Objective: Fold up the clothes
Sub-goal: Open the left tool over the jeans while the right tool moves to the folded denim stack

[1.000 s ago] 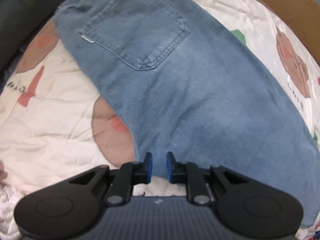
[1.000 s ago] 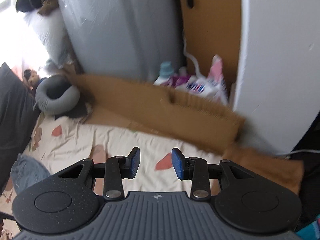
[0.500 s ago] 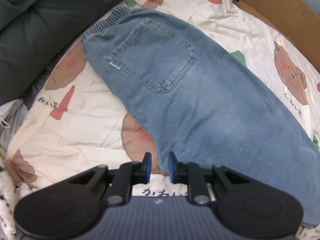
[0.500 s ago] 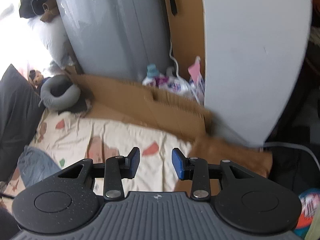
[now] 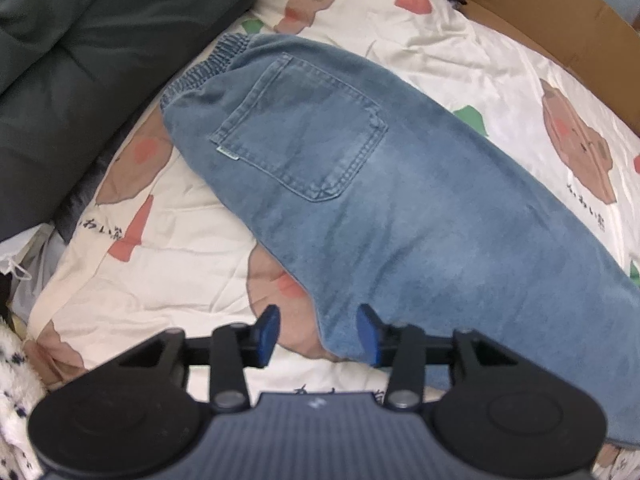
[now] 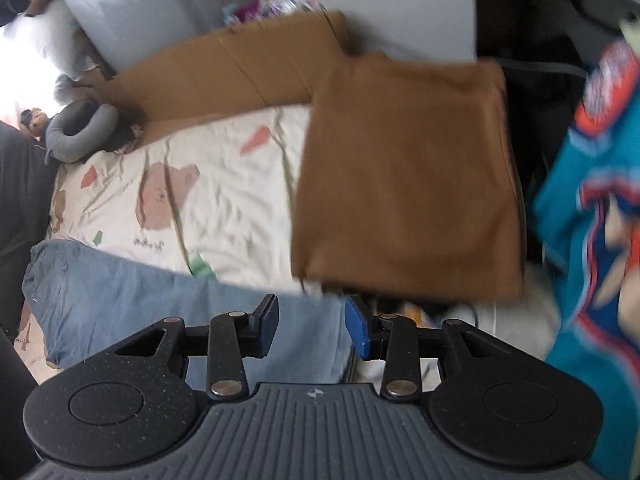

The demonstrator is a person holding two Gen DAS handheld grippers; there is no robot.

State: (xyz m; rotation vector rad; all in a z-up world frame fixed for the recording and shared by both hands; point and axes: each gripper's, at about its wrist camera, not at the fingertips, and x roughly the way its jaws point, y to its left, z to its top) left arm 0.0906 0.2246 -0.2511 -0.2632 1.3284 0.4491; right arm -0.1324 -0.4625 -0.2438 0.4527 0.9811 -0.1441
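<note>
Blue jeans [image 5: 400, 208] lie flat on the printed bedsheet [image 5: 192, 216], folded lengthwise, with a back pocket up and the elastic waistband at the far left. My left gripper [image 5: 318, 334] hovers over the near crotch edge. Its jaws are opening, and the denim edge shows beneath the gap, with neither pad pressing on it. In the right wrist view the jeans [image 6: 160, 296] stretch from the left to under my right gripper [image 6: 310, 330], which hangs open above the leg end with nothing between its pads.
A folded brown cloth [image 6: 404, 176] lies on the bed just beyond the right gripper. A teal sports jersey [image 6: 592, 220] hangs at the right. Cardboard [image 6: 224, 68] lines the far side, with a grey neck pillow [image 6: 80, 132] nearby. A dark cushion [image 5: 80, 40] borders the bed.
The left gripper's jaws spread apart off the jeans' edge and it rose a little. The right gripper swung down from facing the wall and now hangs over the bed and the jeans' leg end.
</note>
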